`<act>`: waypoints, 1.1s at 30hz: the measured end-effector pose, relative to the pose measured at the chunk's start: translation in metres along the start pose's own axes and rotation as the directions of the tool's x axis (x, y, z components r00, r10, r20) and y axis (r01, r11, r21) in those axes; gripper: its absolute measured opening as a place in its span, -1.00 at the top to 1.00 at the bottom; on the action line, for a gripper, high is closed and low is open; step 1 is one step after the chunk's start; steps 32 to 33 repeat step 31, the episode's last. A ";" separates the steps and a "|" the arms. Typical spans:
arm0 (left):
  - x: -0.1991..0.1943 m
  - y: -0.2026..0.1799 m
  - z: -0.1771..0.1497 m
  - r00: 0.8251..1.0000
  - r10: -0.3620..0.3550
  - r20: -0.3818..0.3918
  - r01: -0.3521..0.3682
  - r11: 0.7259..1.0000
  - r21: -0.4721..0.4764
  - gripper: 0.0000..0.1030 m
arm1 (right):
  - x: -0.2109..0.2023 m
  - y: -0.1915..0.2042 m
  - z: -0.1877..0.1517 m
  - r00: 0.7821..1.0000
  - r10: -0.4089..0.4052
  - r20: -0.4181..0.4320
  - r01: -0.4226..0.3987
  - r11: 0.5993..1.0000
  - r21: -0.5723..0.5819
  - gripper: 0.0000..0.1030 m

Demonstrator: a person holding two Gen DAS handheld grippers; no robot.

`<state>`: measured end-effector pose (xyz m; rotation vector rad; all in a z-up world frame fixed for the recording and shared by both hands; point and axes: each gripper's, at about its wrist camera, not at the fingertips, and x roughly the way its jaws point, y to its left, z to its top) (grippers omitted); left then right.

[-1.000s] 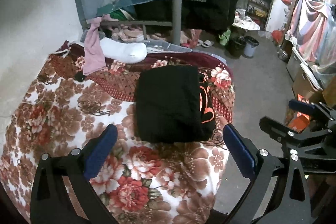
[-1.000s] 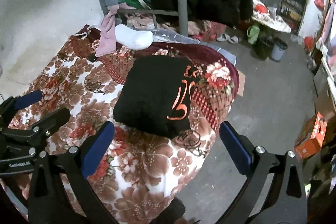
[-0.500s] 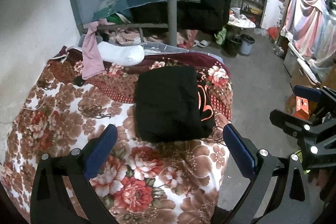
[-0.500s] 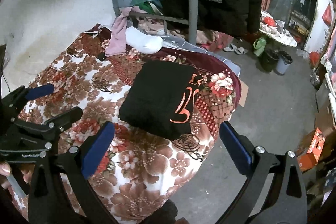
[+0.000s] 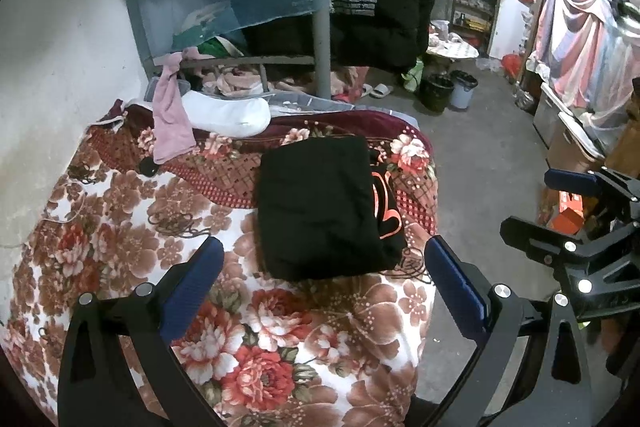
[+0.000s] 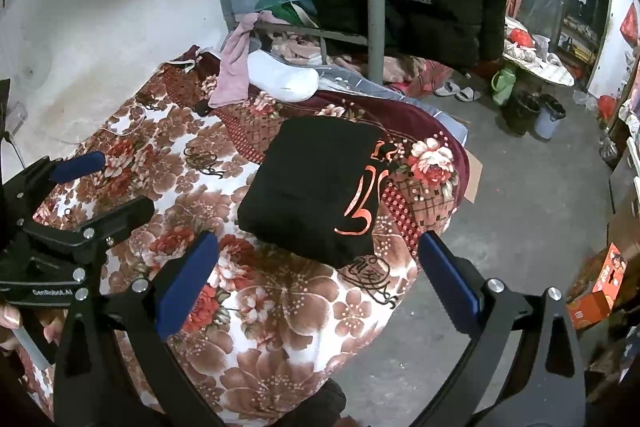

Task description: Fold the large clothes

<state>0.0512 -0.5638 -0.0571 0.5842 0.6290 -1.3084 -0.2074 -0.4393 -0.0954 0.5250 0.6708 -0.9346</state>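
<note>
A black garment [image 5: 320,207] with an orange print lies folded into a rectangle on the floral blanket [image 5: 120,227], near the bed's right edge. It also shows in the right wrist view [image 6: 316,187]. My left gripper [image 5: 324,287] is open and empty, held back above the blanket short of the garment. My right gripper [image 6: 316,283] is open and empty, also held back from the garment. The right gripper shows at the right of the left wrist view [image 5: 560,211]. The left gripper shows at the left of the right wrist view [image 6: 100,183].
A white pillow [image 5: 228,115] and a pink cloth [image 5: 172,119] lie at the bed's far end below a metal rack [image 5: 320,27] hung with clothes. Right of the bed is concrete floor [image 5: 480,155] with bins [image 5: 436,93] and an orange box [image 6: 596,291].
Both grippers have drawn back and risen slightly, so the views take in more of the room. The folded garment has not moved.
</note>
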 end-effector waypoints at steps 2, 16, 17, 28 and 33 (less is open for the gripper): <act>-0.001 -0.001 0.000 1.000 -0.003 0.002 0.003 1.000 0.002 -0.90 | 0.001 0.000 0.001 1.000 -0.003 -0.001 0.003 1.000 0.003 -0.91; -0.007 0.006 0.004 1.000 -0.023 0.018 0.024 0.999 -0.036 -0.90 | -0.006 -0.005 -0.003 1.000 -0.004 -0.007 0.004 1.000 0.023 -0.91; -0.007 0.007 0.005 0.999 -0.029 0.019 0.030 0.999 -0.041 -0.90 | -0.007 -0.005 -0.004 1.000 -0.006 -0.007 0.007 1.000 0.023 -0.91; -0.011 0.017 0.014 0.996 -0.088 0.022 0.089 0.994 -0.059 -0.89 | -0.012 -0.005 0.006 1.000 -0.001 0.017 0.001 0.999 0.033 -0.91; -0.011 0.017 0.014 0.995 -0.094 0.019 0.095 0.994 -0.057 -0.89 | -0.011 -0.005 0.009 1.000 0.004 0.012 -0.004 0.999 0.042 -0.90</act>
